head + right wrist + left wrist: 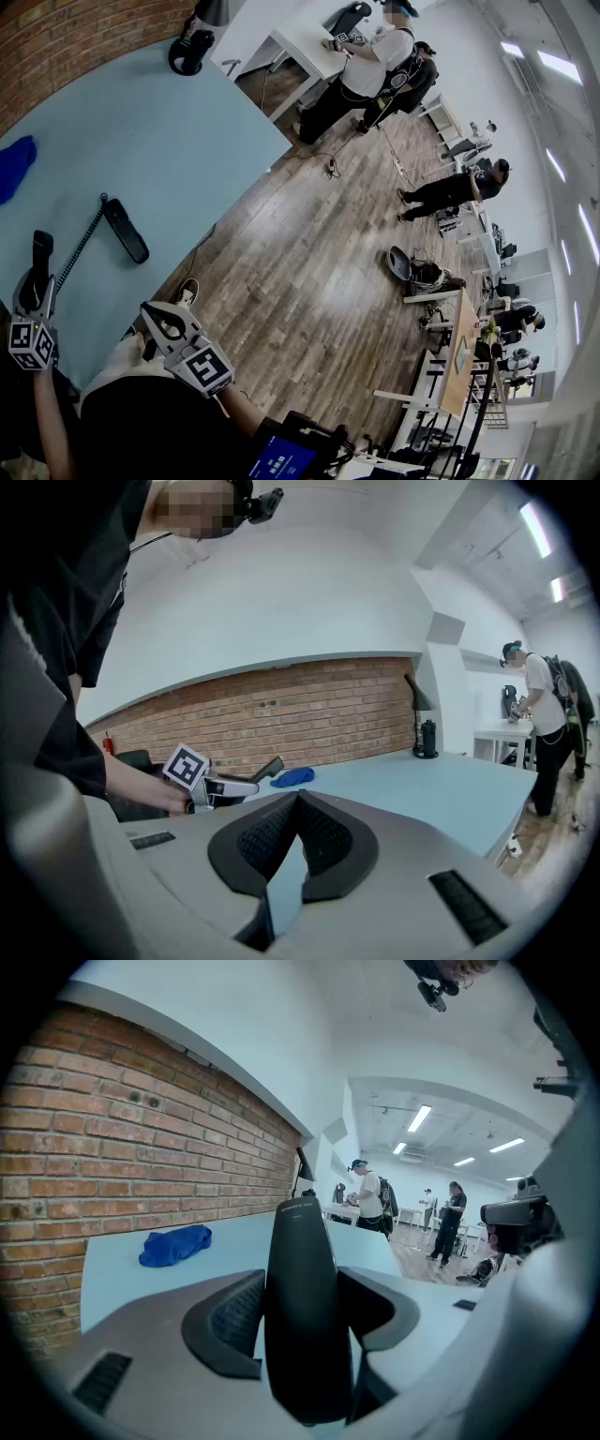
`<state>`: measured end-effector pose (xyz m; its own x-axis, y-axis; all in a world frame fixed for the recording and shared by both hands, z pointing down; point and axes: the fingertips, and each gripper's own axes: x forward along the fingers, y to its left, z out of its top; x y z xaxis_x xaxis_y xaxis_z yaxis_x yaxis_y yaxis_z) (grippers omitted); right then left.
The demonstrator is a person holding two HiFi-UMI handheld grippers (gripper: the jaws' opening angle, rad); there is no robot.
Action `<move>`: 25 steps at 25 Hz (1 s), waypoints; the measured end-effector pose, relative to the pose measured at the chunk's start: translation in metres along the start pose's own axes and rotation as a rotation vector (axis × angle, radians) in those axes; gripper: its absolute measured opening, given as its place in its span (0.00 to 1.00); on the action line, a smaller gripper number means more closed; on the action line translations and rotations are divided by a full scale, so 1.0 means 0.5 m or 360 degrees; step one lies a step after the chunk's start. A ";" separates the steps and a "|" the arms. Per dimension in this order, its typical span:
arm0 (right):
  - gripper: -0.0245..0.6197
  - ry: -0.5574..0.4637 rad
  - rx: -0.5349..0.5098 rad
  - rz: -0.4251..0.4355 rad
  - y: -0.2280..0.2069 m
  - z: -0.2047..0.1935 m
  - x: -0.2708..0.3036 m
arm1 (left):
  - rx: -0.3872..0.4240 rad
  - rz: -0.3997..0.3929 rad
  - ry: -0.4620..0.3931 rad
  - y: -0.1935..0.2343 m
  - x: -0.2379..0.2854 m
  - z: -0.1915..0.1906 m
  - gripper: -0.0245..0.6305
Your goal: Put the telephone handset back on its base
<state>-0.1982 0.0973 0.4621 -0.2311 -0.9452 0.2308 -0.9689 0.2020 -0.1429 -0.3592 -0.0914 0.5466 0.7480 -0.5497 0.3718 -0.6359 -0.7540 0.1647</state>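
- The left hand-held gripper (34, 291) pinches what seems to be the handset (42, 251), upright at the table's (169, 141) 8 o'clock edge; it could twist free.
- The coiled cord (80, 242) might snag.
- The likely base (127, 231), at the handset's 1 o'clock, could slide.
- The right hand-held gripper (164, 323), pressed together and empty, steadies nothing.

The pale blue flat tabletop (141, 141) carries a long black plastic telephone handset (126, 231) toward its near right edge, with a black coiled cord (82, 246) trailing left. A crumpled blue cloth (14, 167) lies far left, and a black lamp base (187, 52) stands at the far end.
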 end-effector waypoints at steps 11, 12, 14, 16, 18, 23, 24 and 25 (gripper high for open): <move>0.07 0.0072 0.0082 0.0204 -0.040 0.006 0.086 | -0.0046 -0.0055 0.0045 -0.054 0.043 -0.010 0.45; 0.07 0.0077 0.0072 0.0229 -0.051 0.010 0.093 | -0.0071 -0.0051 0.0036 -0.065 0.049 -0.007 0.45; 0.07 0.0089 0.0045 0.0294 -0.073 0.013 0.105 | -0.0118 -0.0042 0.0016 -0.088 0.064 -0.002 0.45; 0.07 0.0107 0.0030 0.0362 -0.090 0.015 0.116 | -0.0149 -0.0015 0.0006 -0.110 0.073 0.003 0.45; 0.07 0.0125 0.0019 0.0425 -0.113 0.025 0.135 | -0.0182 0.0046 0.0000 -0.120 0.083 0.011 0.45; 0.07 0.0176 0.0045 0.0573 -0.193 0.048 0.155 | -0.0362 0.0192 0.0011 -0.165 0.108 0.007 0.45; 0.07 0.0192 0.0039 0.0602 -0.212 0.045 0.156 | -0.0387 0.0215 0.0013 -0.175 0.117 0.007 0.45; 0.07 0.0207 0.0036 0.0630 -0.232 0.041 0.160 | -0.0408 0.0245 0.0016 -0.184 0.127 0.006 0.45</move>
<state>-0.1023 -0.0068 0.4772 -0.5958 -0.7552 0.2734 -0.8013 0.5360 -0.2658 -0.2528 -0.0581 0.5526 0.6378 -0.6463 0.4189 -0.7701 -0.5458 0.3303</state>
